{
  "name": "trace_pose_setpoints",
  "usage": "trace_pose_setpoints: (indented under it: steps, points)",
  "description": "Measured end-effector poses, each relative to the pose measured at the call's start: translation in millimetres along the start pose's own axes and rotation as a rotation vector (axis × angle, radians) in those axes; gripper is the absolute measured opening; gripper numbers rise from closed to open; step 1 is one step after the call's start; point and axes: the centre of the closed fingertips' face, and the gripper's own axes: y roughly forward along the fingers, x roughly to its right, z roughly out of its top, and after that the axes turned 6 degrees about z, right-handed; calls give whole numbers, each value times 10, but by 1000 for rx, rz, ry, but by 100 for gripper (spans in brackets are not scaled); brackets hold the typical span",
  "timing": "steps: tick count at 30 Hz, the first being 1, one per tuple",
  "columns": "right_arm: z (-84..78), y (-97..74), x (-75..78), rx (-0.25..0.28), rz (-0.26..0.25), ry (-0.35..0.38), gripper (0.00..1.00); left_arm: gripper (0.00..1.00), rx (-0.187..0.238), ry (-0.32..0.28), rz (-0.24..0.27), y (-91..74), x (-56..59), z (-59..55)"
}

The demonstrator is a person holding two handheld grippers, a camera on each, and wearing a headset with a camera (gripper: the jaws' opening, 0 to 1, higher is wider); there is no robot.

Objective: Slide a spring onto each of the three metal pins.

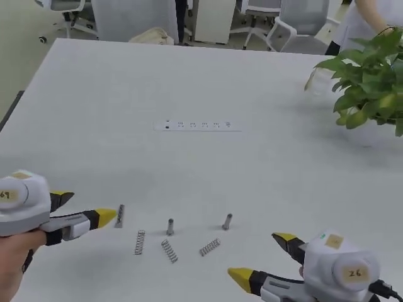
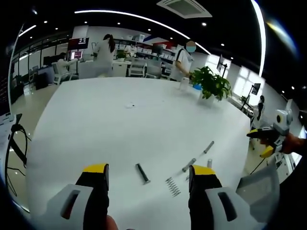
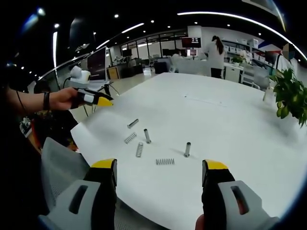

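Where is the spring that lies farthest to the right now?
In the head view, the rightmost spring lies on the white table, in front of the right-hand pin and slightly to its left, between the middle spring and the right gripper.

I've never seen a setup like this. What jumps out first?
Two handheld grippers with yellow tips, both open: the left gripper at the near left, the right gripper at the near right. Between them, small metal pins and loose springs sit on the white table. A leafy green plant stands at the far right.
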Motion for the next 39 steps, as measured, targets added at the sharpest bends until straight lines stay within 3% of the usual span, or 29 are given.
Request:
trace_pose_setpoints:
  steps: [16, 24, 27, 31, 39]
  points:
    - [-36, -22, 37, -5, -5, 14, 70, 53, -86, -28, 23, 362, -38, -295]
    - [-58, -22, 56, -12, -8, 17, 70, 47, -109, -55, 18, 583, 2, -373]
    - [-67, -18, 58, -16, -7, 20, 70, 41, -124, -48, 31, 669, -45, -419]
    - [-70, -17, 67, -14, -9, 26, 70, 39, -129, -89, 39, 731, -91, -437]
    - [-90, 0, 72, -20, -8, 32, 70, 34, -129, -108, 51, 865, -152, -408]
